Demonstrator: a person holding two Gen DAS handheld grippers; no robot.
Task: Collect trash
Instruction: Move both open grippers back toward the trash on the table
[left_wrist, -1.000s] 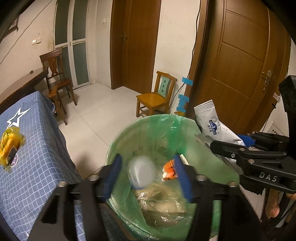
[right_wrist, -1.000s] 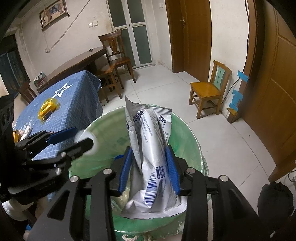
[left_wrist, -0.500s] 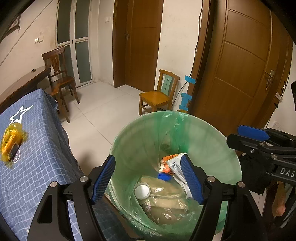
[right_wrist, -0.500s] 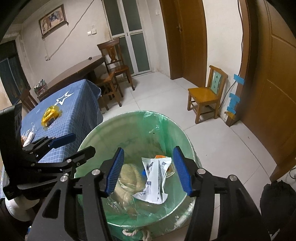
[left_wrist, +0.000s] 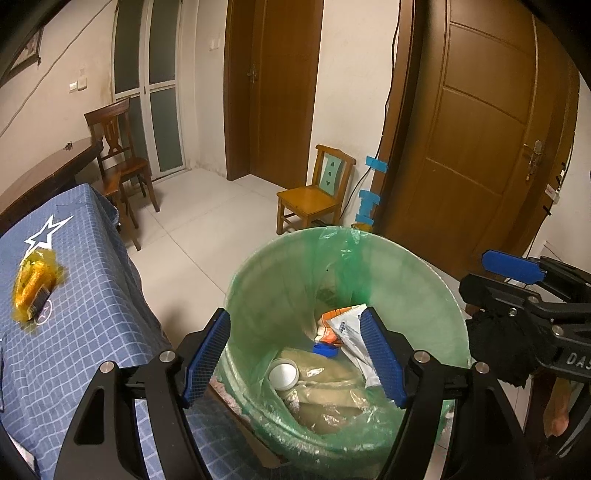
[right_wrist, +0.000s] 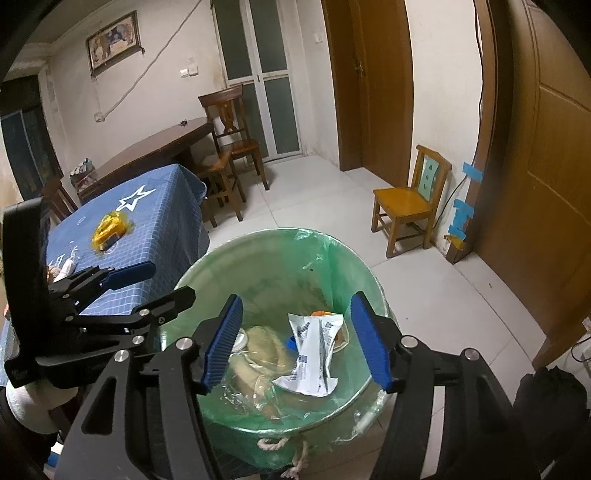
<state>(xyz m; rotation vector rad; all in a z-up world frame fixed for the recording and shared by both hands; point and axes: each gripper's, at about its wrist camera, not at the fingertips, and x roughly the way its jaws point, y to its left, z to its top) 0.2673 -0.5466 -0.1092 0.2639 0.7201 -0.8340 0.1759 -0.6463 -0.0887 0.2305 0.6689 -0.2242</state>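
- right wrist view: my right gripper (right_wrist: 295, 341) is opening, nothing held; white wrapper (right_wrist: 314, 352) lies below in the bin (right_wrist: 373, 280).
- my left gripper (left_wrist: 295, 356) stands open, empty, over that bin.

A lived-in home, some plain dining room: pale floor tiles (right_wrist: 303, 184), wooden doors (left_wrist: 480, 122), a framed picture (right_wrist: 112, 42) on a scuffed wall, wooden chairs (right_wrist: 410, 199), a blue checked tablecloth (right_wrist: 155, 221), and a green-lined bin (right_wrist: 332, 258) of household rubbish.
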